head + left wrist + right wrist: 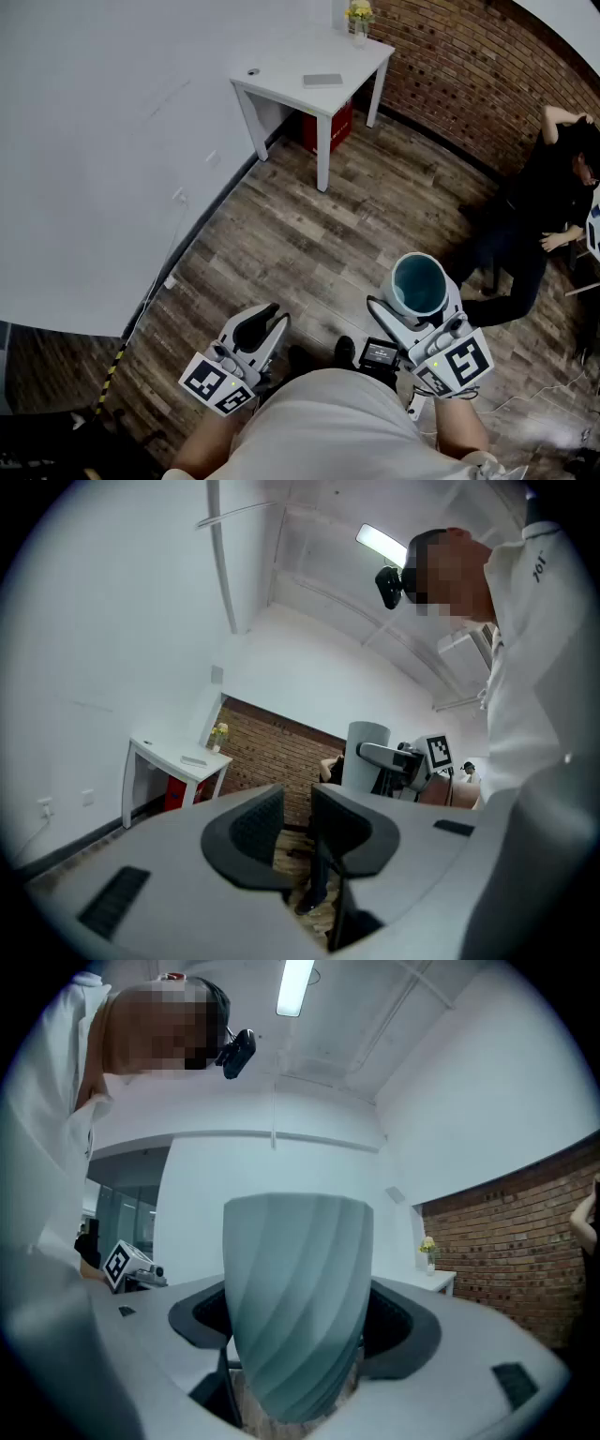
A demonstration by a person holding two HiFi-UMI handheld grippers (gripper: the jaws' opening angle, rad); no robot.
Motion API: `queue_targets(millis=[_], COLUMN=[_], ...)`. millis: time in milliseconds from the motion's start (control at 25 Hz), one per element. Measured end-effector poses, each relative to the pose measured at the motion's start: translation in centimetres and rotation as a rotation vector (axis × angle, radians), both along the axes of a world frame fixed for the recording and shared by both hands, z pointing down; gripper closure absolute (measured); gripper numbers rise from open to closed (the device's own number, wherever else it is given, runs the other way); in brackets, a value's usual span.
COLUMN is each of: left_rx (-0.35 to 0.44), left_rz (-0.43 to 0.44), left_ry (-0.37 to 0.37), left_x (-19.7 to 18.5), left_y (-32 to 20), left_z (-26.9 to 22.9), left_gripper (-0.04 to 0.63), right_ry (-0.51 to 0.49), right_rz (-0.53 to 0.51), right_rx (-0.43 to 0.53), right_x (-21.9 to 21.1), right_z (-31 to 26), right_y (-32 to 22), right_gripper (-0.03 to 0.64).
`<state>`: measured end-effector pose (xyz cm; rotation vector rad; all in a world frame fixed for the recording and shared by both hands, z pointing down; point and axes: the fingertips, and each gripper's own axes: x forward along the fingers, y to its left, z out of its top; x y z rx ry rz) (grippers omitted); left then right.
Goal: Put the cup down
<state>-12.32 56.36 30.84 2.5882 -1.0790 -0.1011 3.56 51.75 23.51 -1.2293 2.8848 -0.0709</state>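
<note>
The right gripper (298,1335) holds the cup (417,284). Its jaws stand wide and press on the ribbed teal wall from both sides, low down on the cup. The cup is upright, mouth up, and looks empty inside. It hangs in the air close in front of the person's body, over the floor (309,234), and rests on nothing. The left gripper (297,827) is level with it on the other side. Its jaws are drawn narrow, with a slim gap between them and nothing in it.

So the task is not yet done: the cup is gripped and carried, and setting it down and letting go are both left.

The only surface fit to take it looks to be the white desk (281,80), well apart from the grippers against the white wall. On it lie a flat grey thing (322,80) and a small dark thing (253,71), and a vase of yellow flowers (359,19) stands at the far corner. Much of the top is bare, so there seems to be room. A red box (330,127) sits under the desk.

The floor between the person and the desk is open boards. A cable (173,272) runs along the foot of the wall to the left of that path. To the right, by the brick wall (469,56), a person in black (544,216) sits, off the straight line to the desk.
</note>
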Motion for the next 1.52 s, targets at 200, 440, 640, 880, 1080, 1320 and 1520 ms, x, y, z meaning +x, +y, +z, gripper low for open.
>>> queue_targets(millis=[200, 440, 640, 880, 1080, 1320, 1520], left_rx=[-0.009, -0.008, -0.007, -0.014, -0.019, -0.029, -0.035], left_rz=[0.008, 0.024, 0.032, 0.040, 0.040, 0.038, 0.039], left_ry=[0.010, 0.014, 0.014, 0.012, 0.010, 0.007, 0.010], left_x=[0.6, 1.8, 2.6, 2.8, 2.9, 3.4, 3.8], left_y=[-0.5, -1.3, -1.4, -1.5, -1.8, -1.8, -2.1], left_z=[-0.2, -0.5, -0.8, -0.7, -1.0, -0.7, -0.7], left_gripper=[0.511, 0.511, 0.512, 0.511, 0.512, 0.512, 0.512], right_ry=[-0.004, -0.005, -0.002, -0.008, 0.002, 0.013, 0.017], right_rz=[0.009, 0.025, 0.034, 0.047, 0.038, 0.035, 0.037], right_rx=[0.002, 0.007, -0.003, -0.025, -0.027, -0.036, -0.050], right_x=[0.7, 1.8, 2.5, 2.7, 2.5, 3.0, 3.5], right_z=[-0.1, -0.2, -0.1, 0.2, 0.2, 0.6, 1.0], right_y=[-0.4, -0.8, -0.9, -1.3, -1.7, -1.9, -2.1], right_gripper=[0.242, 0.242, 0.242, 0.242, 0.242, 0.242, 0.242])
